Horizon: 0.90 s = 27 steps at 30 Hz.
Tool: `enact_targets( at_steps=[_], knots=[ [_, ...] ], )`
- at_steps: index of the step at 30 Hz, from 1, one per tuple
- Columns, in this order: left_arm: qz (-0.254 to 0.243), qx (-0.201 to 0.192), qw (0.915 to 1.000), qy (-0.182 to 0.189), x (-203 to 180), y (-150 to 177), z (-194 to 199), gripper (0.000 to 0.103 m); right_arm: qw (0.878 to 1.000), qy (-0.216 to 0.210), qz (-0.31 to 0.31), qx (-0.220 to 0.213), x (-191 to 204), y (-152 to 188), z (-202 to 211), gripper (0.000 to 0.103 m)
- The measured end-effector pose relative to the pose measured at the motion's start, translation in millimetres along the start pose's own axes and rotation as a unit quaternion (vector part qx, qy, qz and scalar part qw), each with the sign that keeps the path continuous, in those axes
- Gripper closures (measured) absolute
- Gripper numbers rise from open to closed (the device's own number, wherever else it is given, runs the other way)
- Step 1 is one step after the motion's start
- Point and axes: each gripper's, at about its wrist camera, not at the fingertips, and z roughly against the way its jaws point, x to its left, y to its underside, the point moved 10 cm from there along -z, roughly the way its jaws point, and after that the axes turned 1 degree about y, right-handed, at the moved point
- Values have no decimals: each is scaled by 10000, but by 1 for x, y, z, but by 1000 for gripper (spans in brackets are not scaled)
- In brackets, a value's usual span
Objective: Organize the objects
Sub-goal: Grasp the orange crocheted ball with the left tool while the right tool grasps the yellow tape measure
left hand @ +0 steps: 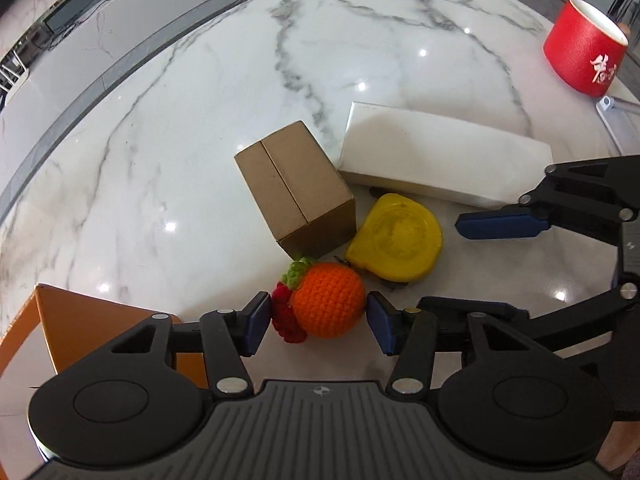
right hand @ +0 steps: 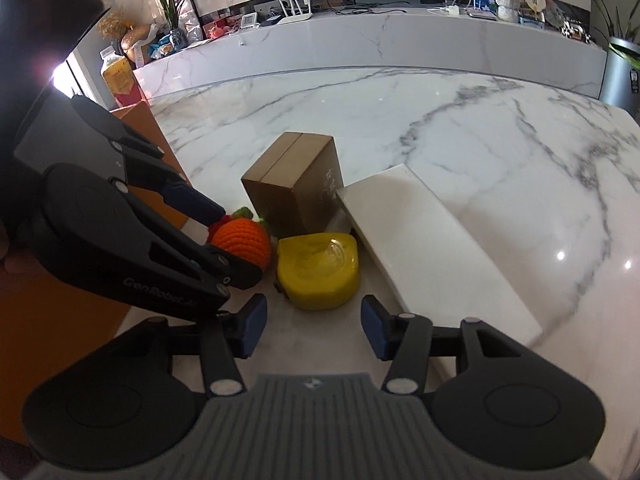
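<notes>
nothing sorted yet. left gripper (left hand: 319,319) fingers spread round crochet orange (left hand: 327,300), not pinching; right gripper (right hand: 313,326) spread nr yellow tape measure (right hand: 318,276).

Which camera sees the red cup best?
The left wrist view: the red cup stands far off at the top right on the marble table, white writing showing. The right wrist view doesn't show it at all.
</notes>
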Motion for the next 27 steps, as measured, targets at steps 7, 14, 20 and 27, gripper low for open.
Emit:
enact_targets(
  at_steps=[7,14,20,27],
  knots=[
    [98,-385,9991,138,5,-2,34,45,9998,183,105,-45,1,-7,-9,41],
    [201,-749,9966,272,14,-2,72,45,9983,467,346,-66,12,-15,-24,39],
    [366,-982,9937,388,23,4,95,45,9955,757,573,20,16,-17,-34,45],
    [601,-1219,9897,454,36,25,126,45,9945,840,600,156,21,-12,-24,46]
  ],
)
